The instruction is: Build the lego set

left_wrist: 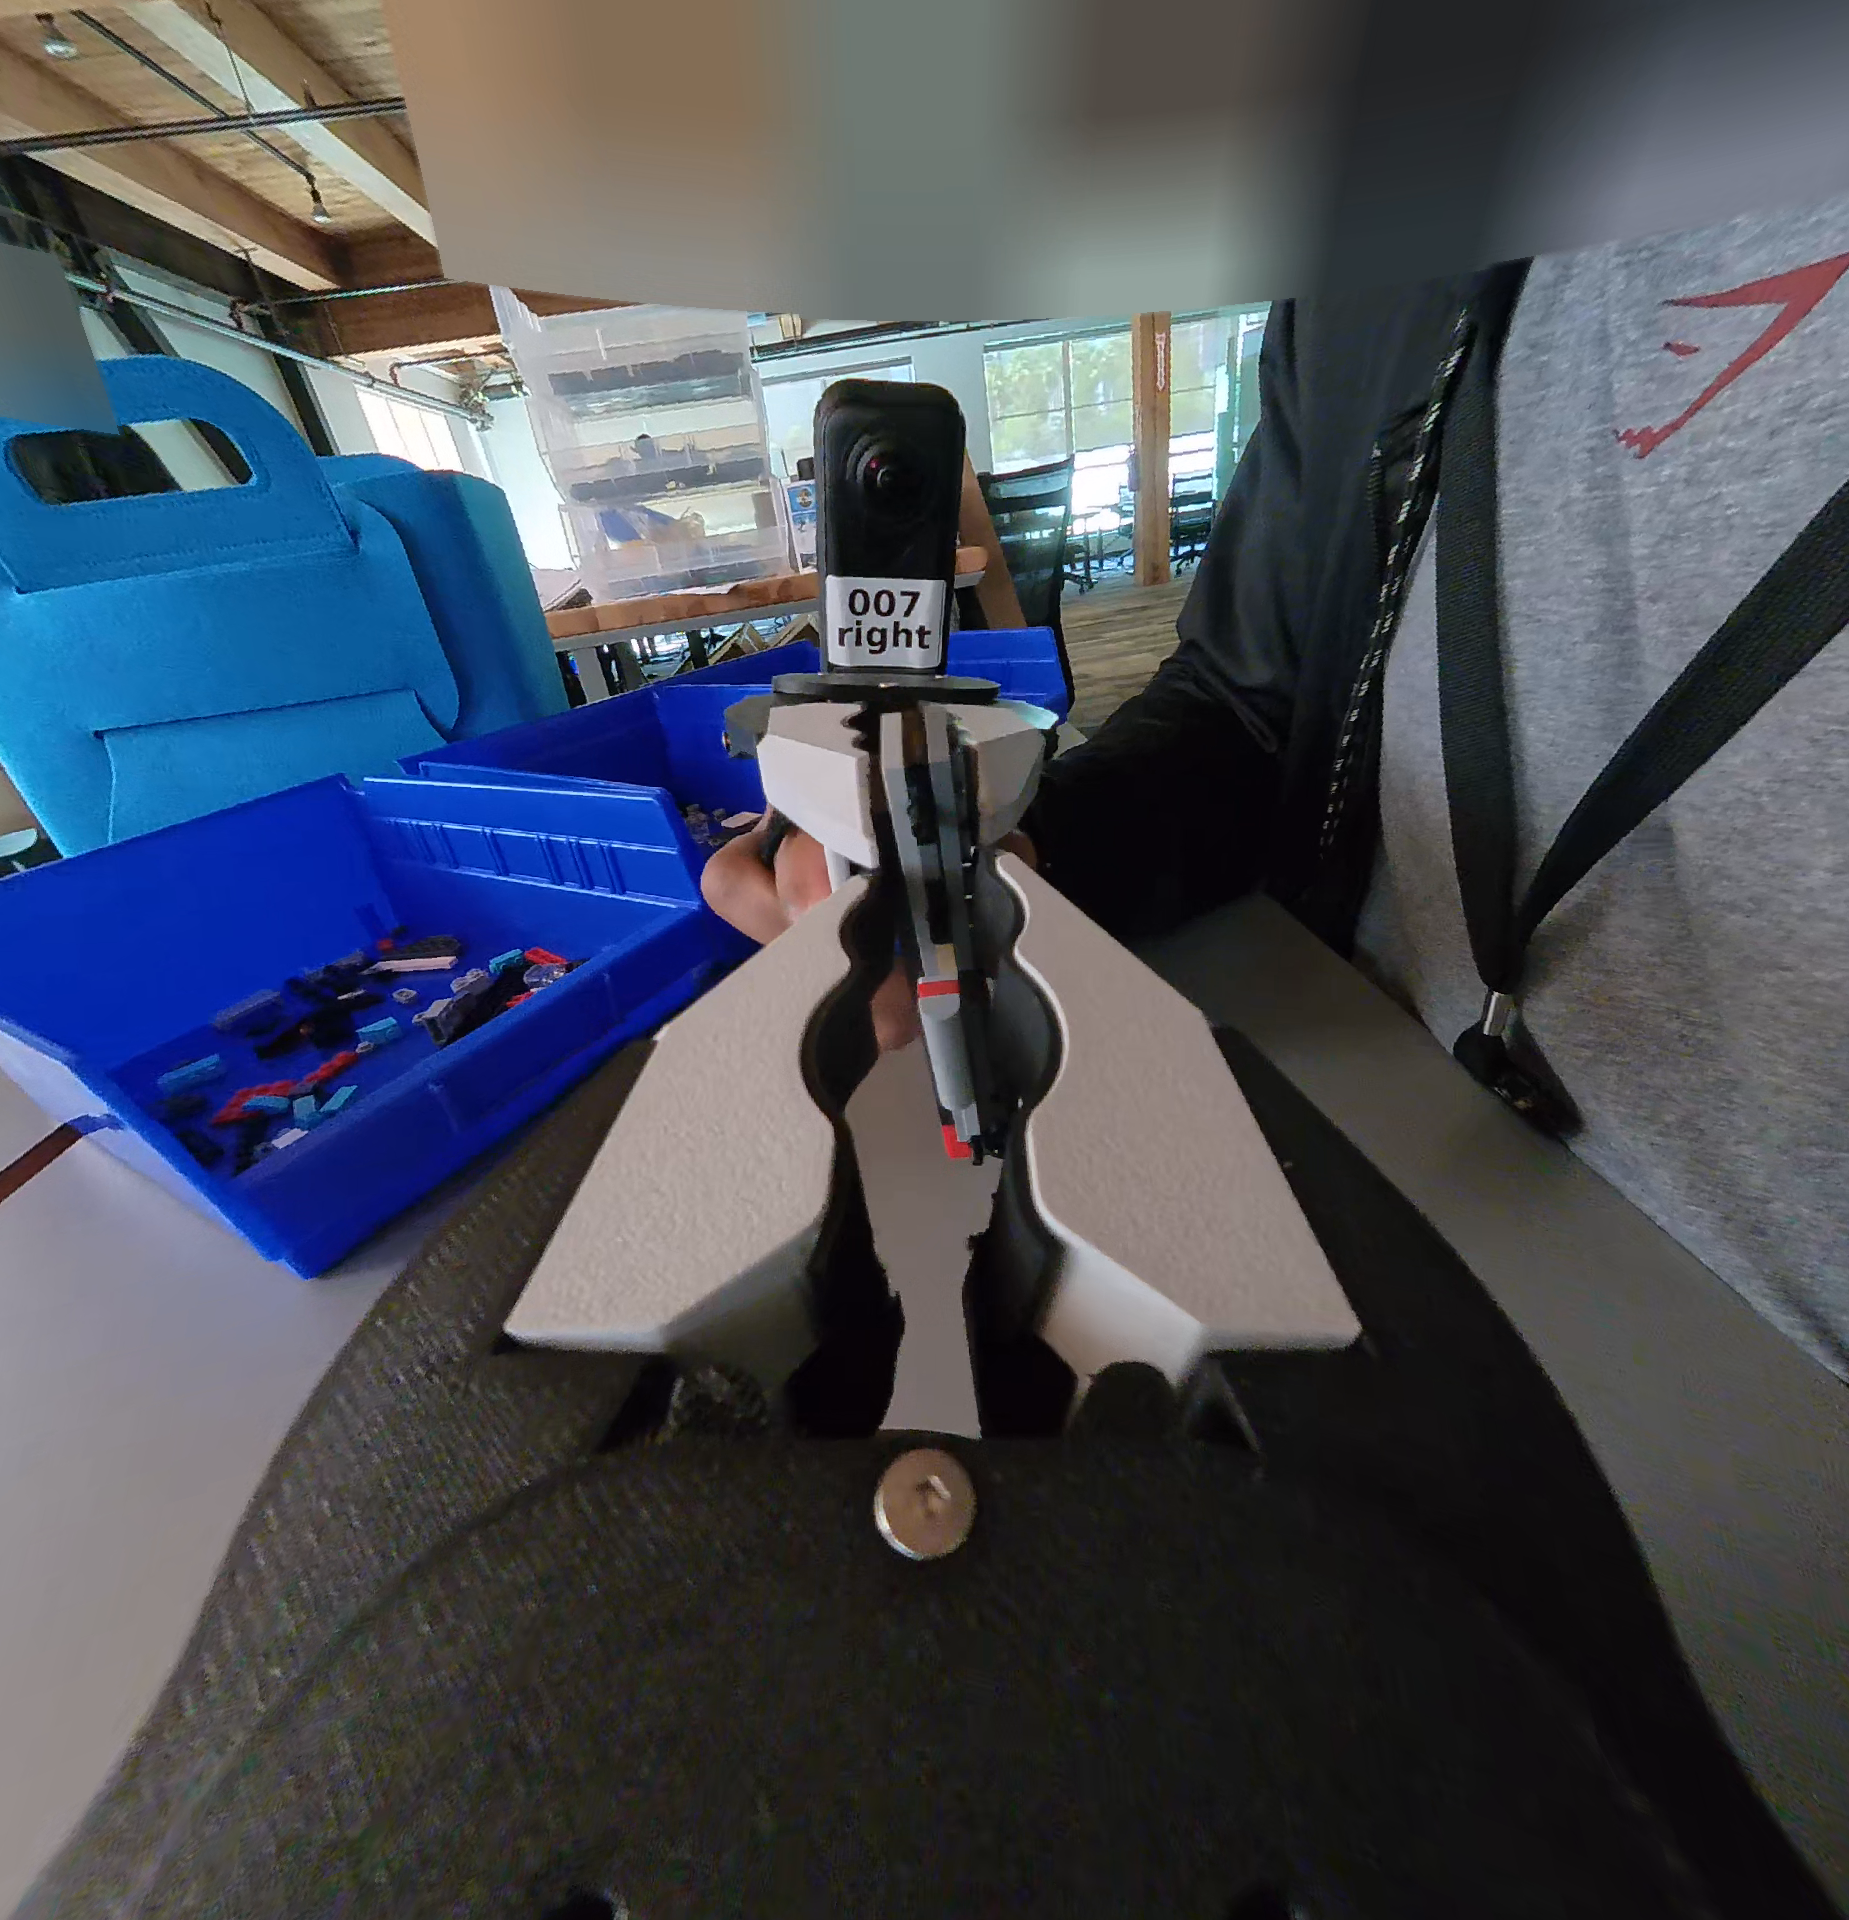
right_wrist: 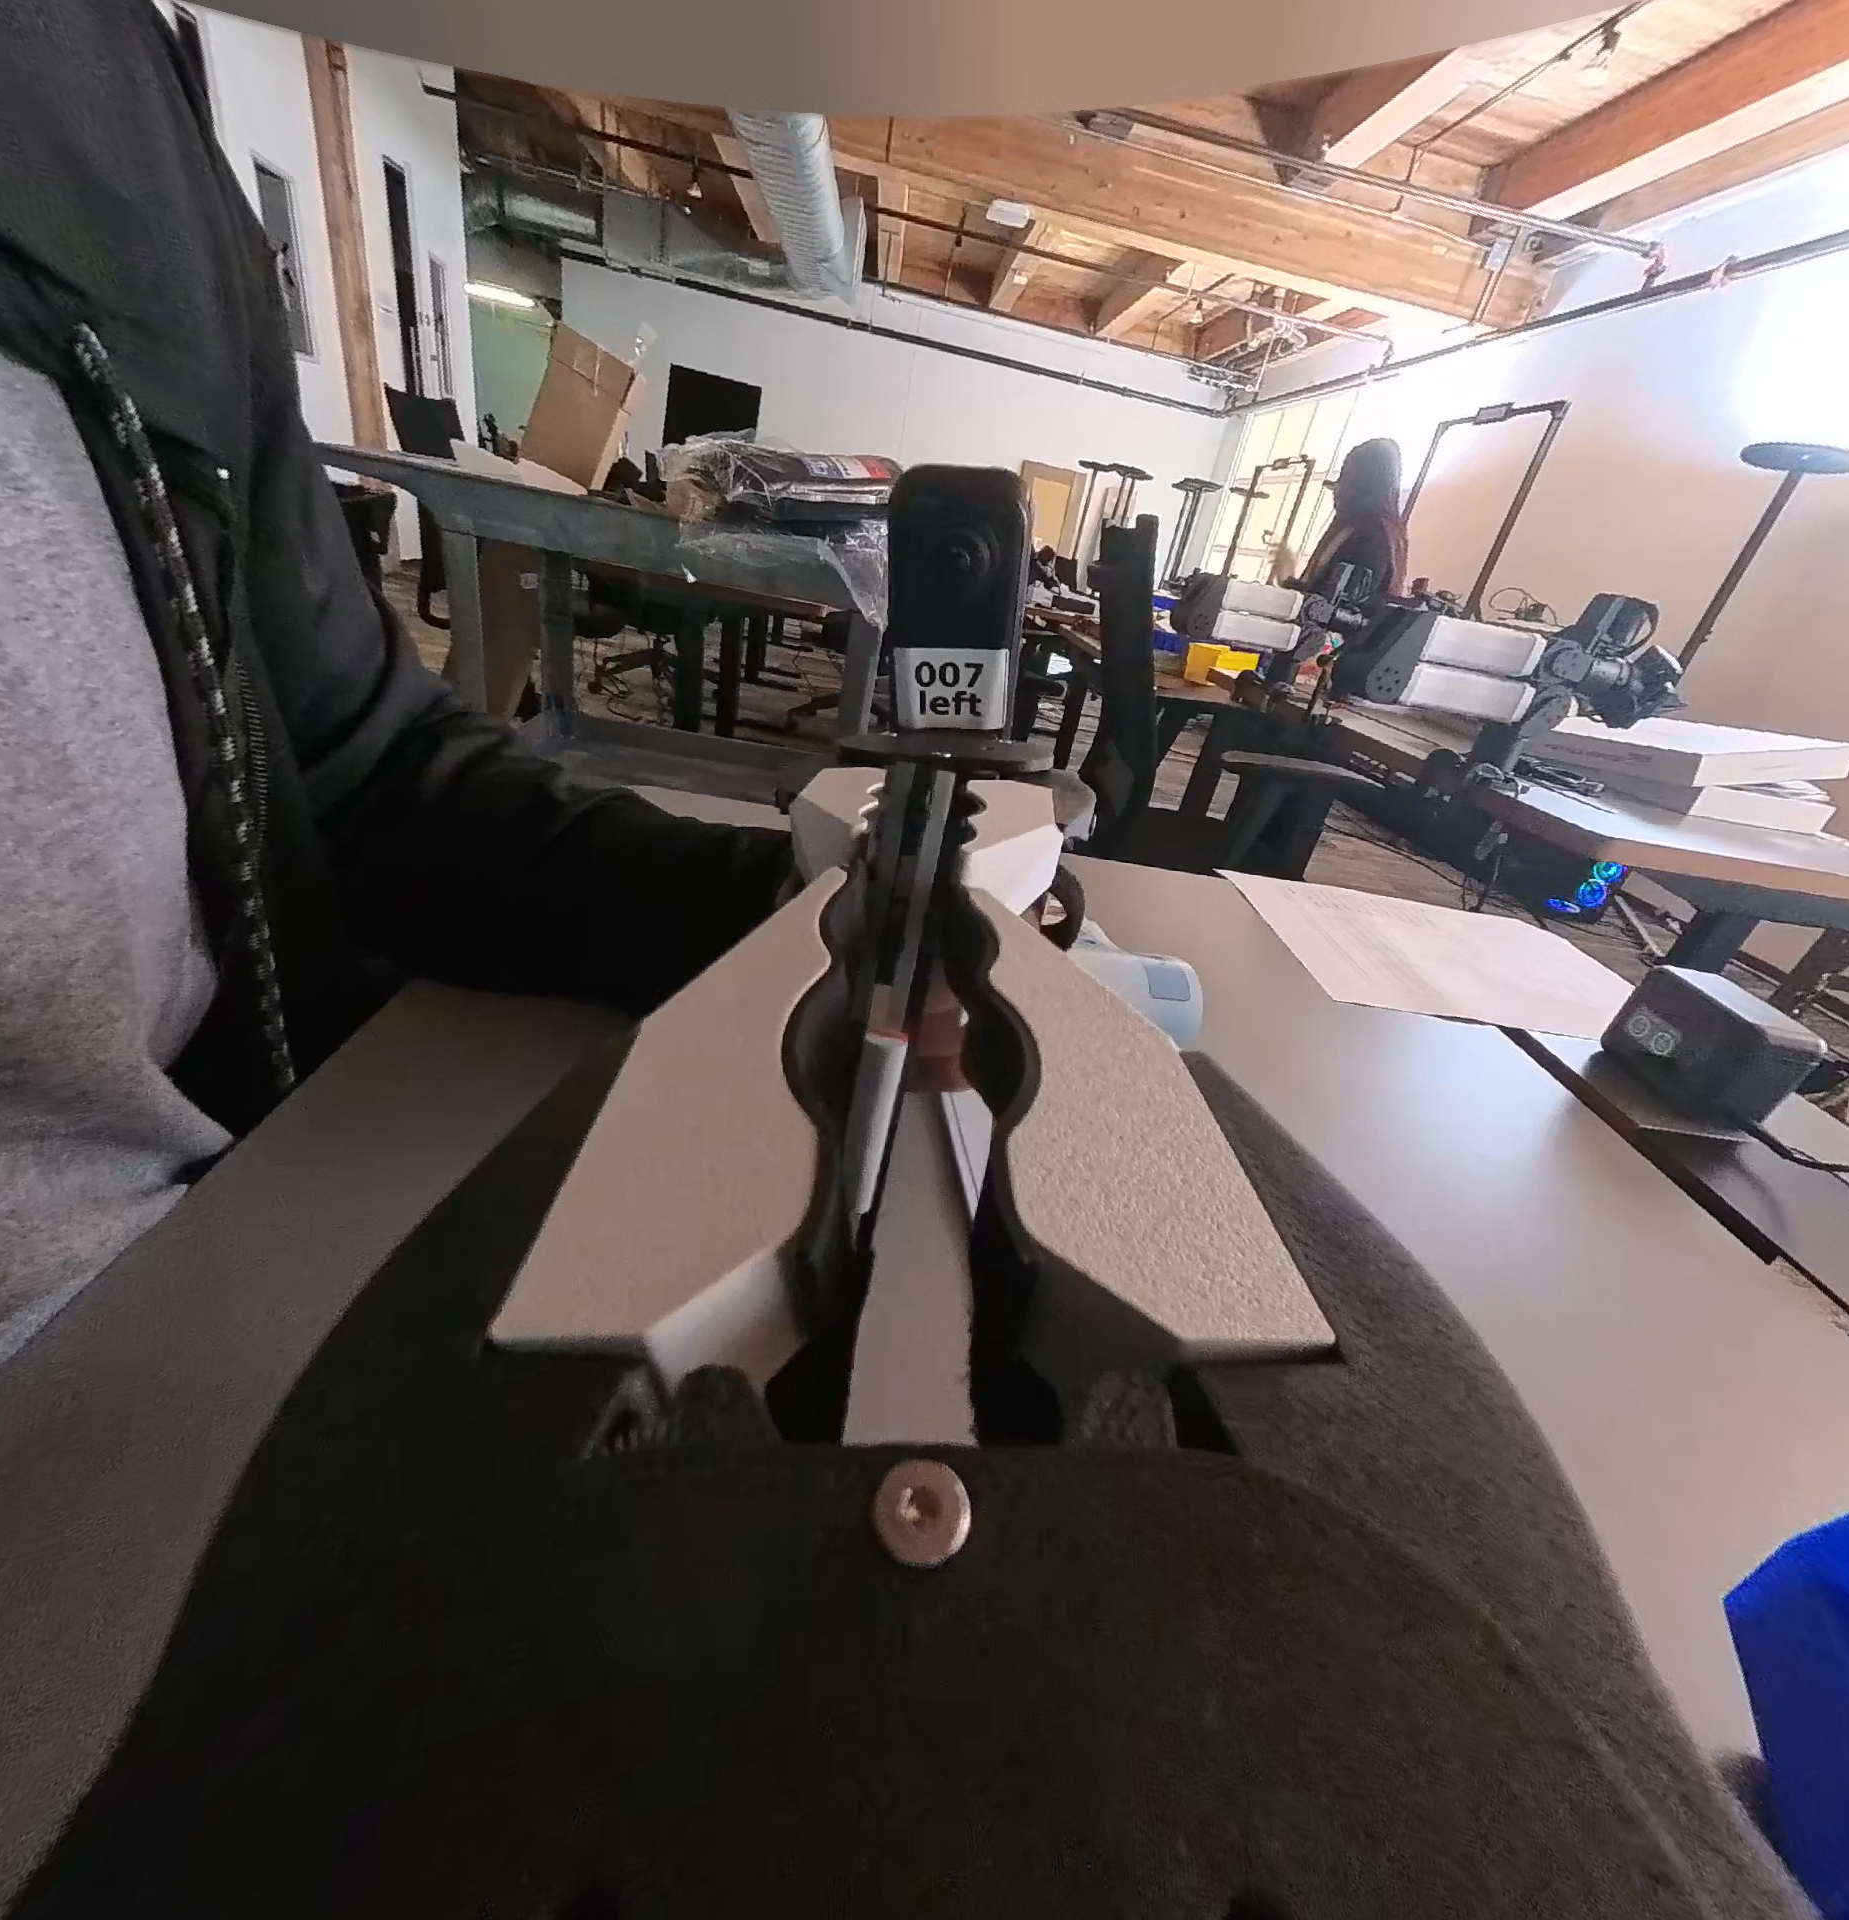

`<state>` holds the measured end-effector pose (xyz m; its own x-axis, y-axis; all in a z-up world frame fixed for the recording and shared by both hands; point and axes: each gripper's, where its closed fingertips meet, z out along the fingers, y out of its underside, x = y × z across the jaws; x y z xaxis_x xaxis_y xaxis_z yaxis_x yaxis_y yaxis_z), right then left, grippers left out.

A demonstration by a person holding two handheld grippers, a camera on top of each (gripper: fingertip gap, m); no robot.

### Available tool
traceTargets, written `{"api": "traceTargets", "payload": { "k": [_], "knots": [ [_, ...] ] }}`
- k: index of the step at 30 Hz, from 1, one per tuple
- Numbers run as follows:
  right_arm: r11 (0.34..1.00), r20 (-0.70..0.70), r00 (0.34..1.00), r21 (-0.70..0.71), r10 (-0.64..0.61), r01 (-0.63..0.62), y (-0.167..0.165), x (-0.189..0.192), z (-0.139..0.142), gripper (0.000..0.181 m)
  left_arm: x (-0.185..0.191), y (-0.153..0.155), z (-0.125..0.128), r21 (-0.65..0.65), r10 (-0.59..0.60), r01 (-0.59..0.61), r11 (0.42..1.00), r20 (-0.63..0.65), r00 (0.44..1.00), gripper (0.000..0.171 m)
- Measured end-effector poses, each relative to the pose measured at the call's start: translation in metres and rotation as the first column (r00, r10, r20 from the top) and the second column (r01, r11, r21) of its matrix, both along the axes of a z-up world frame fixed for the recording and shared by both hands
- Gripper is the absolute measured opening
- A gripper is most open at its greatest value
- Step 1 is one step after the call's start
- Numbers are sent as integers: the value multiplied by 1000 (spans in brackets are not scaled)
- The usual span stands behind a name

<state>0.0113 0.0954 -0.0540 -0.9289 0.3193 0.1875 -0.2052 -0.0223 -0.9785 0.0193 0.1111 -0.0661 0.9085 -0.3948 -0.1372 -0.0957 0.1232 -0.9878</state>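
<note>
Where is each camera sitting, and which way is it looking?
Left wrist view: sits on the left tool, looks along it at the right tool, blue bins, the person's grey shirt.
Right wrist view: sits on the right tool, faces the left tool, sleeve, table.
Shared: the lego piece gripped between both.

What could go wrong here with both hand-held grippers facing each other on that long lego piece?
1. The lego piece is long and thin, and appears pinched edge-on between the left hand-held gripper and the right hand-held gripper. Any twist between them could snap it apart.
2. It is held above the table, not over the blue bin. Dropped bricks may scatter.
3. The fingers hide most of the piece, so misalignment would be hard to spot.
</note>
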Motion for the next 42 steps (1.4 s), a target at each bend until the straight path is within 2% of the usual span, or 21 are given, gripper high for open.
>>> {"api": "traceTargets", "payload": {
  "k": [9, 15, 20, 42],
  "knots": [
    [999, -21, 999, -10, -41, 40, 0, -2, 4, 19, -3, 0, 4, 22, 8, -8, 1000, 34, 999, 15],
    [997, 0, 998, -37, -64, 64, -1, -4, 8, 29, -4, 0, 5, 26, 18, -19, 999, 33, 999, 15],
    [997, -7, 998, -41, -70, 69, -3, -3, 9, 19, -2, 2, 3, 14, 15, -15, 1000, 24, 1000, 15],
    [997, -14, 997, -30, -76, 76, -2, -5, 5, 18, -4, 2, -1, -7, 26, -26, 1000, 8, 1000, 15]
  ]
}}
